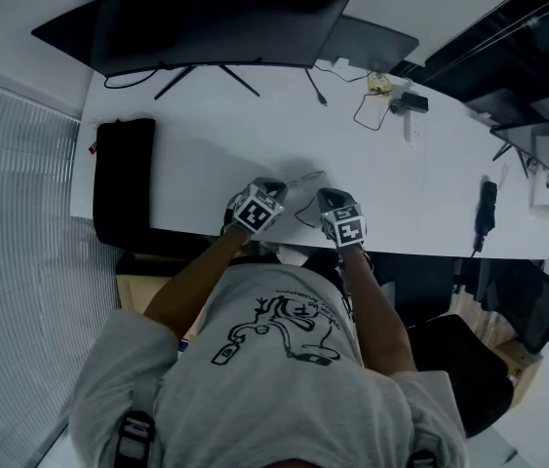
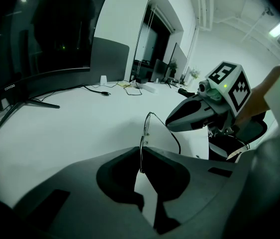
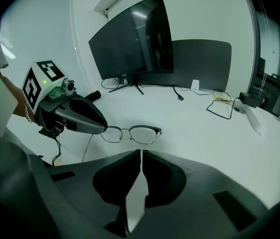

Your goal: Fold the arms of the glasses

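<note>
The person's grey shirt (image 1: 274,359) fills the foreground, with both forearms reaching over the near edge of the white surface (image 1: 206,135). A black pad (image 1: 123,178) lies at the left edge. The left gripper (image 2: 140,156) is clamped on one end of the glasses (image 3: 139,133), the thin frame pinched between its jaws. The glasses stand close to the near edge, between the two grippers, lenses upright, one thin arm sticking out. The right gripper (image 3: 141,153), jaws together and empty, is just beside them.
</note>
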